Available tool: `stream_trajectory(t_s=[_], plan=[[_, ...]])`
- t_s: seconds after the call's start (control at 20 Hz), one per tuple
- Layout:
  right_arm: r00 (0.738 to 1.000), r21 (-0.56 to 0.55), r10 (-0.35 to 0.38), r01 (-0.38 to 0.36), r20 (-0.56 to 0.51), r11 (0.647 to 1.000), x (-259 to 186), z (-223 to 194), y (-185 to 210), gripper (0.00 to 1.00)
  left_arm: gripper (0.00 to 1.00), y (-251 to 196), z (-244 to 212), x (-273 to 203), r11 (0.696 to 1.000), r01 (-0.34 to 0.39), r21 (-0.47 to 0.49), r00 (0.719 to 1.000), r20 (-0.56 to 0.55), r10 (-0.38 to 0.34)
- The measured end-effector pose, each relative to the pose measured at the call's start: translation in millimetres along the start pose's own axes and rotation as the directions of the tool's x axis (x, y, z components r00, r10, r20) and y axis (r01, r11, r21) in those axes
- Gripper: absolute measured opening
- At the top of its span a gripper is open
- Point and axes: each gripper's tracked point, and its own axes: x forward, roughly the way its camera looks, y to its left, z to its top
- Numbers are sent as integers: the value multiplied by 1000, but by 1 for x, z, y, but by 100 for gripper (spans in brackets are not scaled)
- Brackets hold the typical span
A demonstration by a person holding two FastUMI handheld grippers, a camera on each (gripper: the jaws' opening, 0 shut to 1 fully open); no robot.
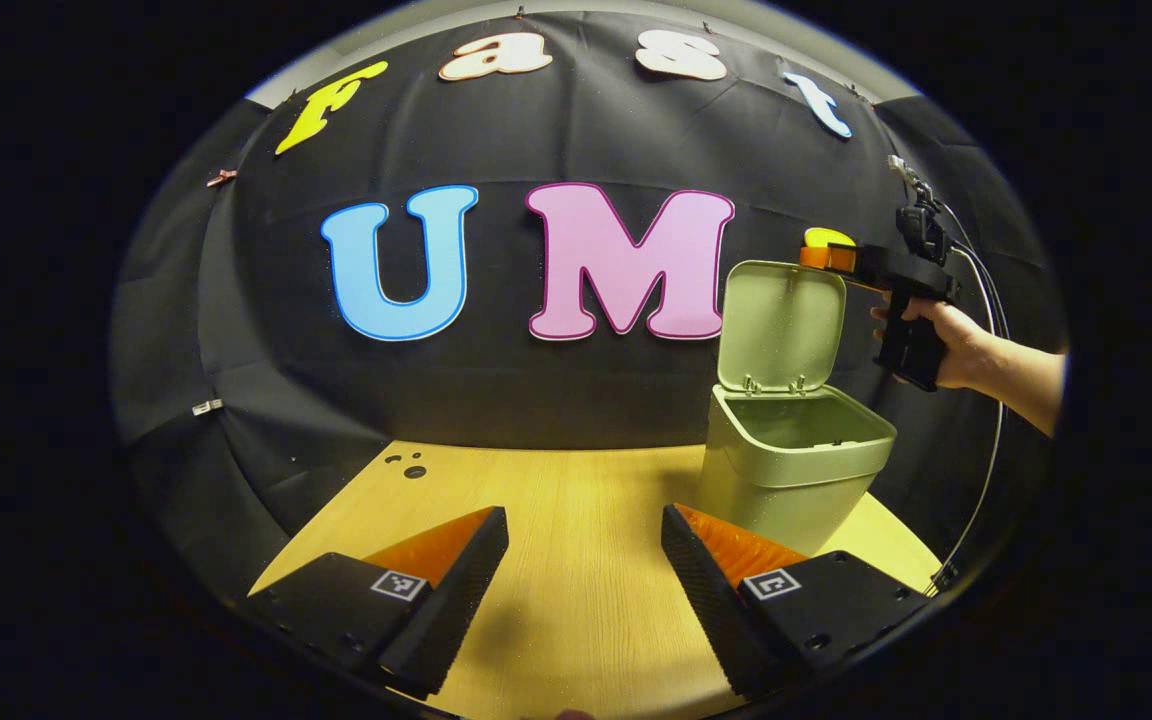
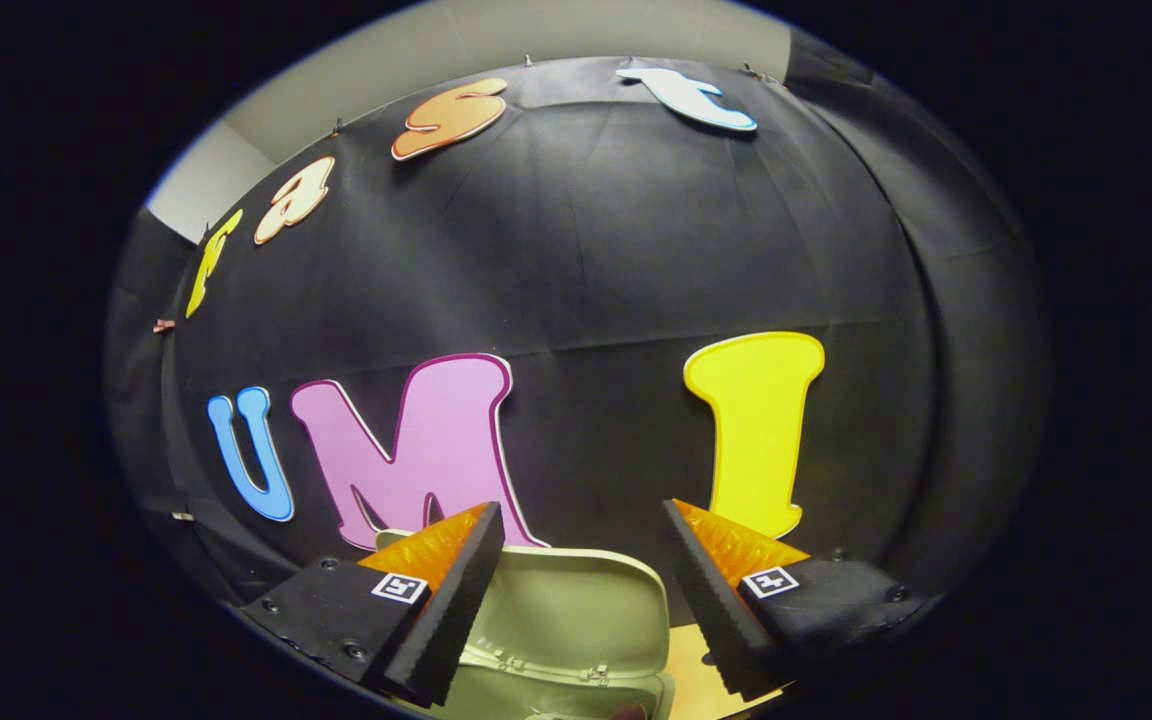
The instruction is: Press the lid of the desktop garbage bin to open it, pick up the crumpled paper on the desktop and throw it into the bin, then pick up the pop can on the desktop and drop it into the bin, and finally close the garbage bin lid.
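The left gripper (image 1: 584, 560) is hovering over the surface (image 1: 576, 500), jaws wide apart and empty. Farther off, the bin (image 1: 786, 480) is standing open; its lid (image 1: 781, 320) looks light and hinged, best pushed at its top edge. The right gripper (image 2: 584, 560), jaws open and empty, is hanging above it.

Left gripper view: cam low over table (image 1: 576, 600), facing back wall, bin (image 1: 791, 470) near, off to right w/ lid (image 1: 781, 325) up. Right gripper view: cam higher, just above lid (image 2: 576, 610), close, looking over it at wall (tilted slightly). Shared: bin lid, wall cloth. Left gripper view also catches right gripper (image 1: 826, 250) at lid top.
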Motion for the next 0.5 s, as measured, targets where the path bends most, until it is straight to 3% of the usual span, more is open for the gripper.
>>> stream_trajectory(t_s=[0.25,0.5], plan=[[999,-1,33,-33,-37,999,-25,-6,6,98,99,0,-1,-6,1000,10,1,1000,5,-10],[992,75,74,-66,-104,995,-58,-18,16,100,99,-1,-2,-14,1000,28,4,1000,12,-28]])
